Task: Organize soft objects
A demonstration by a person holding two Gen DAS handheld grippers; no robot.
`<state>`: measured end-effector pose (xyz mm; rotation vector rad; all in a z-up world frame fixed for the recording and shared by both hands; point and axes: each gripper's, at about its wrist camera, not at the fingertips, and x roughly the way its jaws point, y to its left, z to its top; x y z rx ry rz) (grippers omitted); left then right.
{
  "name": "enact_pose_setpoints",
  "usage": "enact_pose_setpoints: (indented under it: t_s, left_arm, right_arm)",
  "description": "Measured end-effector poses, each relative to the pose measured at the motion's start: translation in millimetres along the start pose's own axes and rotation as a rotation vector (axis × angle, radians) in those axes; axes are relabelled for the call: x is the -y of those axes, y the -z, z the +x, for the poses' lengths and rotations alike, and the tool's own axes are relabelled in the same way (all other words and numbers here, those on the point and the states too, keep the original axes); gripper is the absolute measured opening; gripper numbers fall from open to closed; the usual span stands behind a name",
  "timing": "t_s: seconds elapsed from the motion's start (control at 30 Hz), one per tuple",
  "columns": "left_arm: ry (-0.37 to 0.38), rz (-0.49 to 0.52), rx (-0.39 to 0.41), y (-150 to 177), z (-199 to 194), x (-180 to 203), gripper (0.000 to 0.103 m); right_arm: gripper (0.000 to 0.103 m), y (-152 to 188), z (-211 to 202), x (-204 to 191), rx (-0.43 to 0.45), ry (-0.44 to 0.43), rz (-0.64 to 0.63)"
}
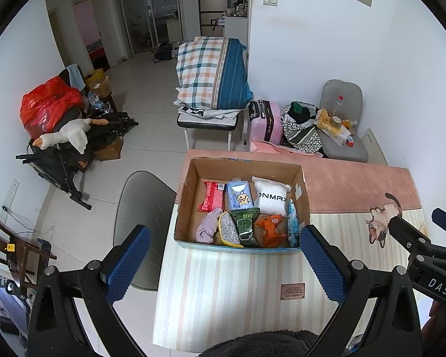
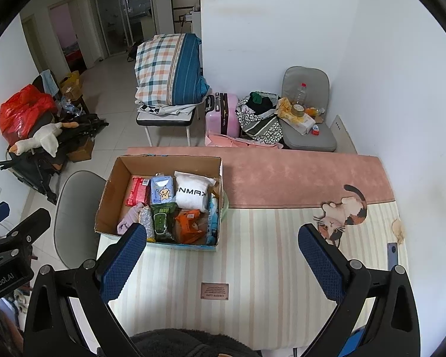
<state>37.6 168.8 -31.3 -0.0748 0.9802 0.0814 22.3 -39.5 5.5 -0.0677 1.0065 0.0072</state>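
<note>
An open cardboard box [image 1: 190, 196] stands on the striped table mat [image 1: 223, 291]; it also shows in the right wrist view [image 2: 110, 193]. Inside lie soft packs: a white pillow-like pack [image 1: 272, 197], a blue tissue pack [image 1: 238, 195], a red pack [image 1: 212, 195], a lilac cloth [image 1: 208, 227], a green pack [image 1: 245, 226] and an orange pack [image 1: 272, 229]. My left gripper [image 1: 224, 260] is open and empty, above the mat just in front of the box. My right gripper [image 2: 223, 260] is open and empty, over the mat to the right of the box.
A pink band and a cat picture [image 2: 342, 217] mark the mat's far side. A grey chair [image 1: 142, 208] stands left of the table. Behind are a pink suitcase [image 1: 264, 119], a second grey chair [image 2: 306, 113] with clutter, and a bench with a plaid pillow [image 1: 211, 74].
</note>
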Motion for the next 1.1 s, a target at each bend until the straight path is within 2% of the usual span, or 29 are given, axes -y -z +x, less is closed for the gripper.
enact_pose_setpoints:
  t_s: [1.1]
  left_arm:
    - [-0.008, -0.013, -0.016, 6.7, 0.1, -11.1, 0.103]
  right_arm:
    - [0.103, -5.4, -5.9, -7.0, 0.002, -0.003, -0.002]
